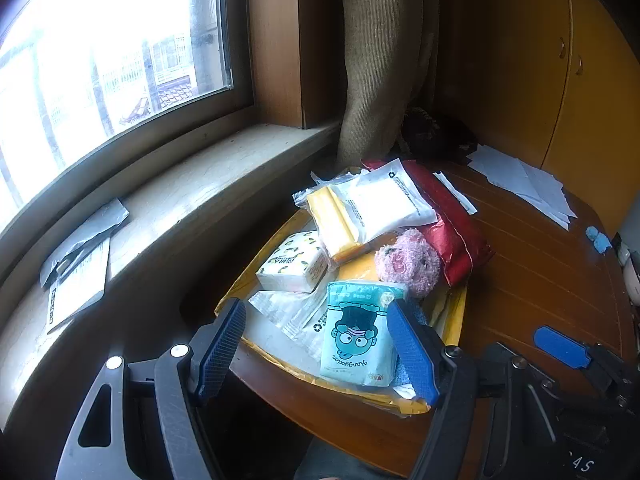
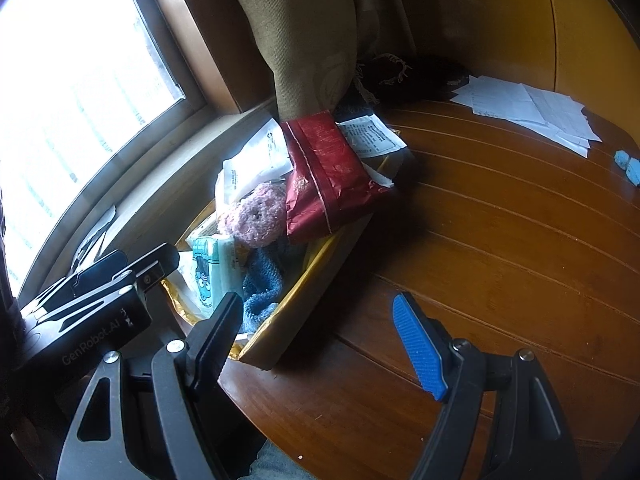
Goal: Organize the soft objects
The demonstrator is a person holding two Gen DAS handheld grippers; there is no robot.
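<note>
Teal tissue pack (image 1: pixel 357 336) between spread jaws of left hand-held gripper (image 1: pixel 320 354), untouched; right hand-held gripper (image 2: pixel 326 344) open.

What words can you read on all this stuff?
"GenRobot.AI": on the black gripper body at the left of the right wrist view.
"Hangyodon", upside down: on the teal tissue pack with a cartoon fish face.
Too small or blurred: print on the white plastic pouch, the lemon-patterned tissue pack, the white paper sheets.

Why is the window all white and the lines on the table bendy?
Left wrist view: daylight overexposes the window, and the sill shows glare. Right wrist view: the fisheye lens curves the table grooves, and the corners go dark.
</note>
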